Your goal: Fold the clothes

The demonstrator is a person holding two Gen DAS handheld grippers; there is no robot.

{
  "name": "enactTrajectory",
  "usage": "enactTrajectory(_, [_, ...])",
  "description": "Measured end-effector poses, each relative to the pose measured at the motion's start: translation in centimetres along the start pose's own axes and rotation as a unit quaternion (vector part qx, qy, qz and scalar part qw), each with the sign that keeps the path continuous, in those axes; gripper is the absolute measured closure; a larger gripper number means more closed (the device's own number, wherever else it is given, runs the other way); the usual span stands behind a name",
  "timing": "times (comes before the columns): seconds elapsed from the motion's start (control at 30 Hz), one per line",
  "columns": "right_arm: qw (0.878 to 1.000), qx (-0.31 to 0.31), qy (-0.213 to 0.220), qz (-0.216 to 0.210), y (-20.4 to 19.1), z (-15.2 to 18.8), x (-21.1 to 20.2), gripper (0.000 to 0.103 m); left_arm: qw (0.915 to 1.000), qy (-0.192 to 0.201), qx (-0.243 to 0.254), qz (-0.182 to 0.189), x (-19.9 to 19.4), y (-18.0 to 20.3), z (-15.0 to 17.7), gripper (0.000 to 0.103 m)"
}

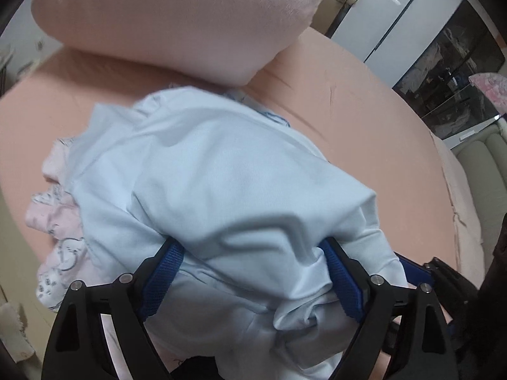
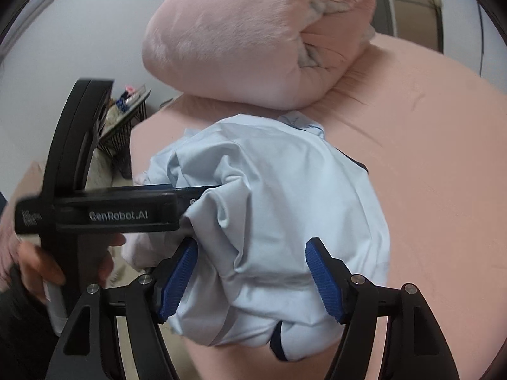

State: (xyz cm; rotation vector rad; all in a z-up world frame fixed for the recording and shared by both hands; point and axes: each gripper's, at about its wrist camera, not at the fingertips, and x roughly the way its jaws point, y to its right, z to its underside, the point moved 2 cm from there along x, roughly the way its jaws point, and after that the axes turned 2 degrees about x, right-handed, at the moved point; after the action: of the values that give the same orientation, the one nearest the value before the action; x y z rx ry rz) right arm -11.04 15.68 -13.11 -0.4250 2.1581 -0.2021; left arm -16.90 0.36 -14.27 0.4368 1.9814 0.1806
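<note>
A crumpled light blue garment point(image 1: 221, 174) point(image 2: 285, 190) with dark navy trim lies heaped on the pink bed sheet point(image 1: 364, 110) point(image 2: 427, 158). My left gripper point(image 1: 250, 247) stands open and wide, with loose folds of the garment draped between its blue pads and over its fingertips. My right gripper point(image 2: 252, 243) is open too, and the near end of the garment bulges between its pads without being pinched. In the right wrist view the left gripper's black body point(image 2: 117, 215) comes in from the left, its tips hidden in the cloth.
A pink printed garment point(image 1: 57, 221) pokes out from under the blue one on the left. A big rolled pink duvet point(image 1: 158, 22) point(image 2: 237, 41) lies just beyond. A person's hand point(image 2: 38, 262) holds the left gripper. A wire basket point(image 2: 123, 126) stands off the bed; cabinets point(image 1: 443, 79) are to the right.
</note>
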Motion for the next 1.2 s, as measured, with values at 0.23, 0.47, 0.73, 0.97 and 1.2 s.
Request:
enactTrajectory(0.23, [1.000,0.000,-0.013,0.001,0.3,0.4,2.8,0.030,0.9996,0.006,0.025,-0.010,0.0,0.6,0.7,0.015])
enactTrajectory(0.47, [1.000,0.018,-0.020,-0.001,1.5,0.8,4.9,0.021,0.9989,0.013,0.031,-0.033,0.5,0.6,0.7,0.016])
enactTrajectory(0.73, [0.999,0.051,-0.007,-0.002,1.3,0.9,4.9,0.029,0.9989,0.030,0.024,-0.028,-0.1,1.0,1.3,0.030])
enactTrajectory(0.97, [1.000,0.012,0.008,-0.006,-0.4,0.7,3.7,0.060,0.9979,0.049,0.041,-0.012,-1.8,2.7,2.0,0.065])
enactTrajectory(1.2, [0.999,0.012,0.022,-0.023,-0.3,0.4,2.1,0.070,0.9956,0.075,0.057,0.000,-2.7,4.9,1.6,0.078])
